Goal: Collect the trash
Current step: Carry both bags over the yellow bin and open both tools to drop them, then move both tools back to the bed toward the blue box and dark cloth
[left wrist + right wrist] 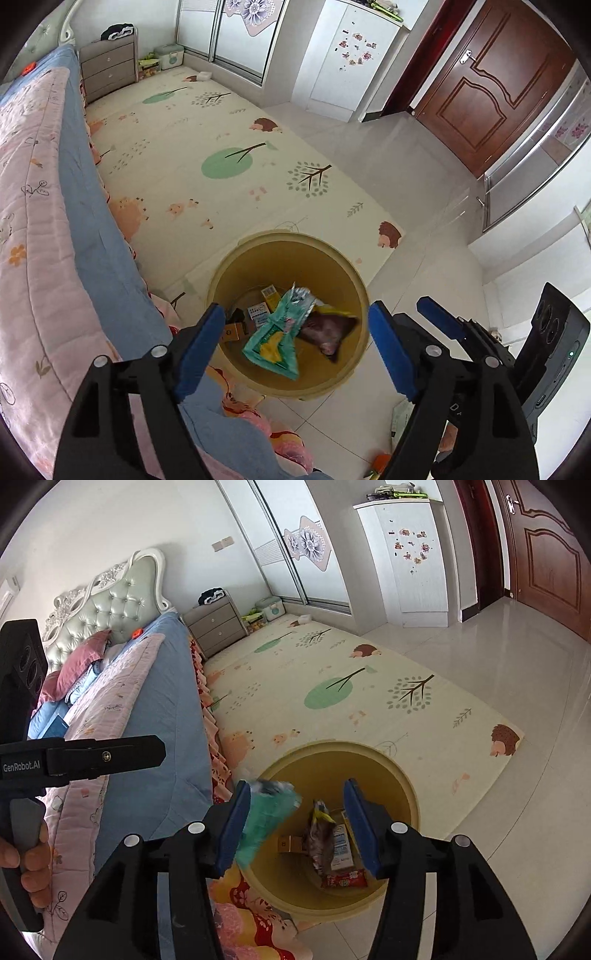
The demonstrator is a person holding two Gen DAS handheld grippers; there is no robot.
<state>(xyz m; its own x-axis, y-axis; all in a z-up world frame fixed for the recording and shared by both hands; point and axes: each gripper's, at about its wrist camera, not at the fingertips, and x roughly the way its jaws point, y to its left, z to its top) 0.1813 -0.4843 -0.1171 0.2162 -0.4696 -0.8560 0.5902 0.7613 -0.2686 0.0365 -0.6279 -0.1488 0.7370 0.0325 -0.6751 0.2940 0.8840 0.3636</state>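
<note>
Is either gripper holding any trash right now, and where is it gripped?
Nothing is held. Both the left gripper and right gripper are open; the green wrapper is dropping into the yellow bin.

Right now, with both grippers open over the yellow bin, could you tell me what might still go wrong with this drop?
The green wrapper looks mid-fall and blurred, near the left side of the yellow bin; in the right wrist view it overlaps the rim, so it could catch there or slip out beside the bed. The dark wrapper also looks airborne and may land unevenly. Both the left gripper and right gripper hang close together, so they could knock.
</note>
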